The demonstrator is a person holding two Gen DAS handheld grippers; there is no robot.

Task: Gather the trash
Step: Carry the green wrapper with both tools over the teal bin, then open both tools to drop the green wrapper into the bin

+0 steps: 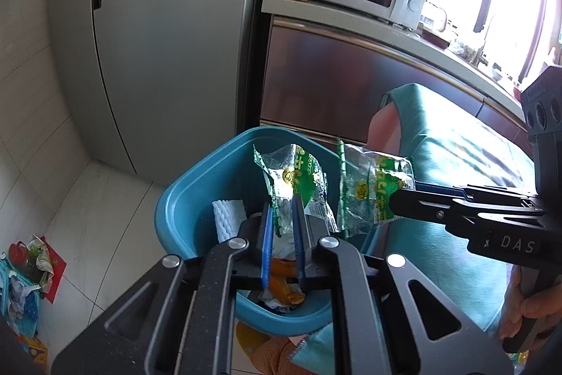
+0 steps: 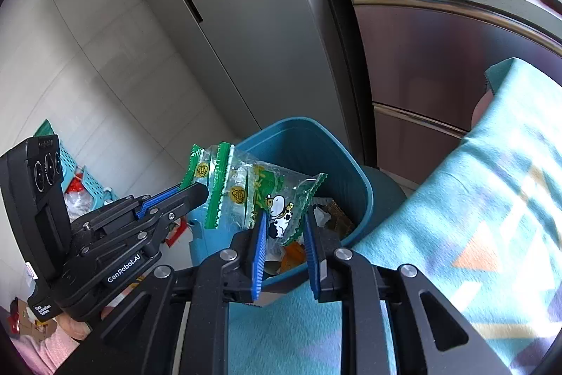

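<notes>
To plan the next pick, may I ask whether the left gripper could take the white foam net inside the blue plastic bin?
Probably not yet: the left gripper is shut on a green-and-clear plastic wrapper. The white foam net lies uncovered in the blue plastic bin.

Bin (image 1: 182,199) bottom behind hand-held gripper (image 1: 282,234)

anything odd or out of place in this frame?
Mostly tidy. Two torn green snack wrappers, one in the left gripper, one in the right gripper, hang above the blue bin, not in it. Loose clutter lies on the floor by the fridge.
</notes>
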